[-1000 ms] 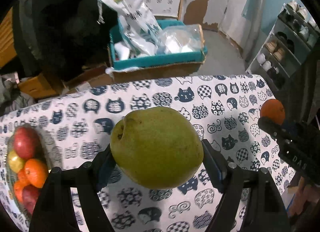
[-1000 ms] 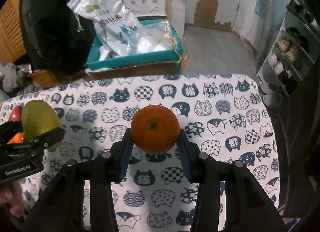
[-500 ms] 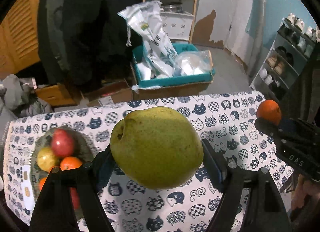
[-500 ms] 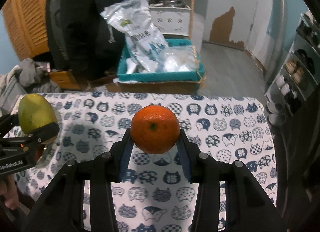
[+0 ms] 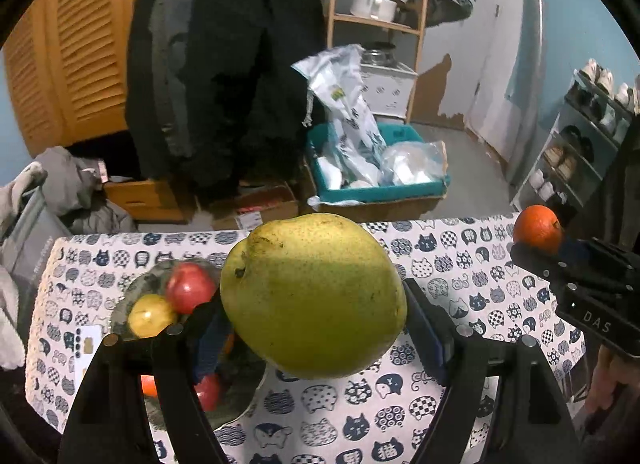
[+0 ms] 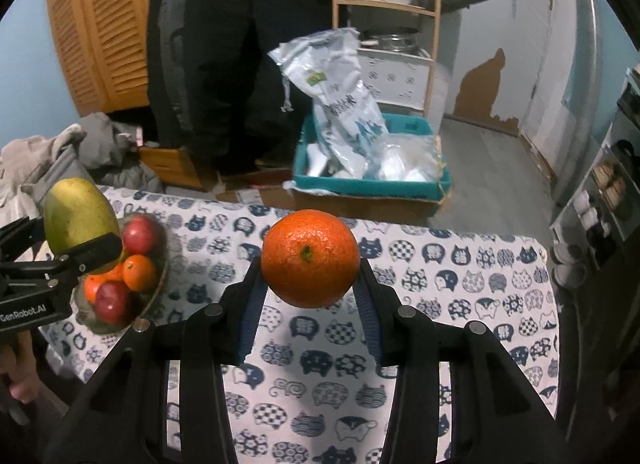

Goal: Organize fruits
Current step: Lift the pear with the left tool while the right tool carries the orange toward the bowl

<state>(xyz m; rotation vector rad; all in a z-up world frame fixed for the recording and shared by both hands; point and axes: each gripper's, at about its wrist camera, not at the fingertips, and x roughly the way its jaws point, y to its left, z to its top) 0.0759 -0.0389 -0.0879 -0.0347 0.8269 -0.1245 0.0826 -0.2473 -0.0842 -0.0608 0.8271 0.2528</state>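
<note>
My left gripper (image 5: 316,316) is shut on a large green pear (image 5: 314,296), held above the cat-print tablecloth (image 5: 440,264). It also shows at the left of the right wrist view, pear (image 6: 78,220) in its jaws over the bowl. My right gripper (image 6: 310,284) is shut on an orange (image 6: 310,258), held above the cloth's middle. That orange (image 5: 538,229) shows at the right of the left wrist view. A glass fruit bowl (image 6: 158,284) at the table's left holds red apples (image 6: 140,235), oranges (image 6: 138,272) and a yellow fruit (image 5: 151,315).
A white card (image 5: 87,340) lies on the cloth left of the bowl. Beyond the table's far edge stand a teal box (image 6: 372,184) with plastic bags, a dark coat (image 5: 224,76), a wooden shelf (image 6: 388,8) and clothes (image 6: 92,148). A shoe rack (image 5: 580,144) stands at right.
Both grippers have risen and tilted up with their fruit still held. The table looks farther below and the fruit bowl has come into fuller view under the left gripper.
</note>
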